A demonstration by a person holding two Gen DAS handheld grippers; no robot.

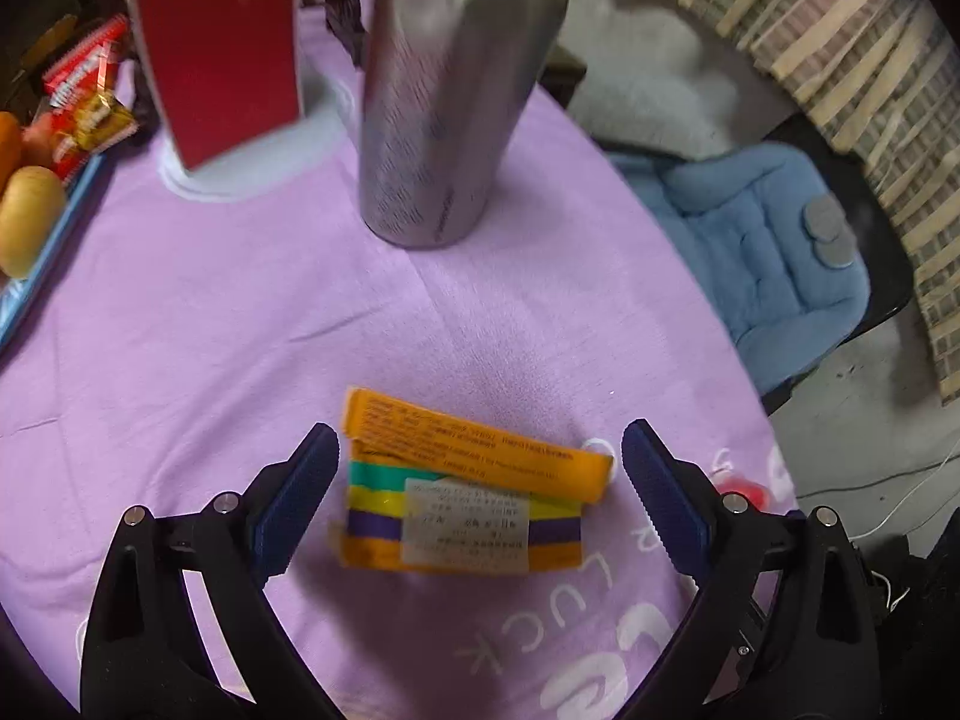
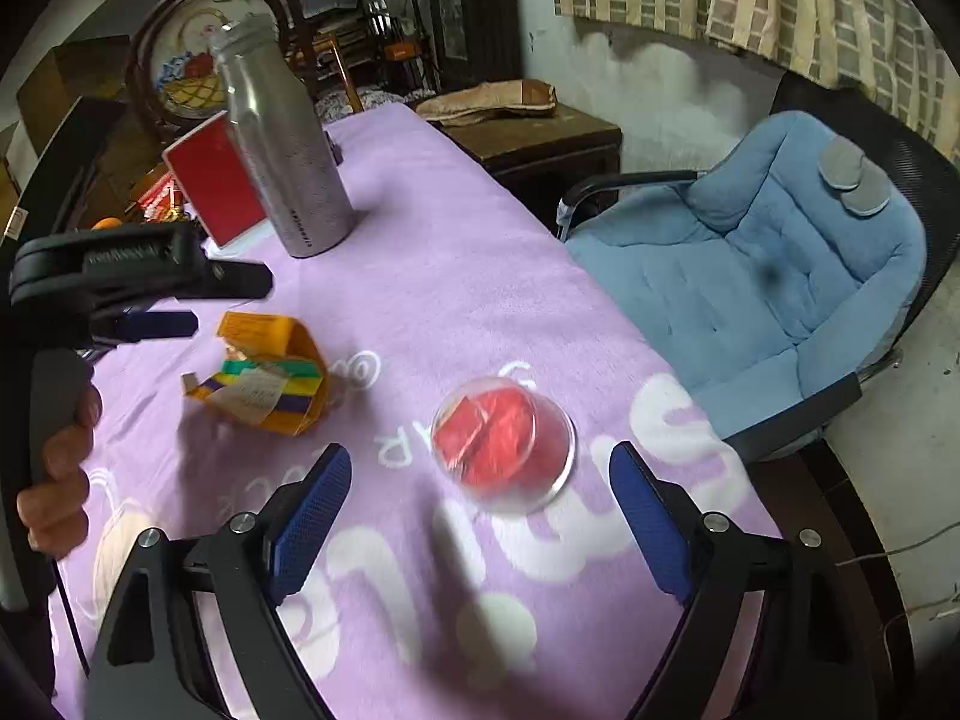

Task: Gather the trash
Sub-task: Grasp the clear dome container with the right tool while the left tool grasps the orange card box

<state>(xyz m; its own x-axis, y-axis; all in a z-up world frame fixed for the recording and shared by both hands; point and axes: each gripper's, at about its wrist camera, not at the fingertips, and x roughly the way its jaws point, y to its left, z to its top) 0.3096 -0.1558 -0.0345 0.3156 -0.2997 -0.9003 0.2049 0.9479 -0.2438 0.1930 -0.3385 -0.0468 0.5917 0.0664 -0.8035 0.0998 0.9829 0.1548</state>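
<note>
A crushed orange carton (image 1: 462,495) with green, yellow and purple stripes and a white label lies on the purple cloth. My left gripper (image 1: 477,468) hovers over it, open, with one blue pad on each side and clear of the carton. In the right wrist view the same carton (image 2: 270,384) lies at the left, under the left gripper's fingers (image 2: 156,324), and a hand holds that gripper's grip. A clear plastic dome cup with red wrapping inside (image 2: 504,444) lies on the cloth just ahead of my right gripper (image 2: 480,480), which is open and holds nothing.
A tall steel bottle (image 1: 444,102) and a red box (image 1: 219,54) stand further back. Snack packets (image 1: 90,102) and fruit (image 1: 27,219) sit on a blue tray at the left edge. A blue cushioned chair (image 2: 768,276) stands to the right of the table.
</note>
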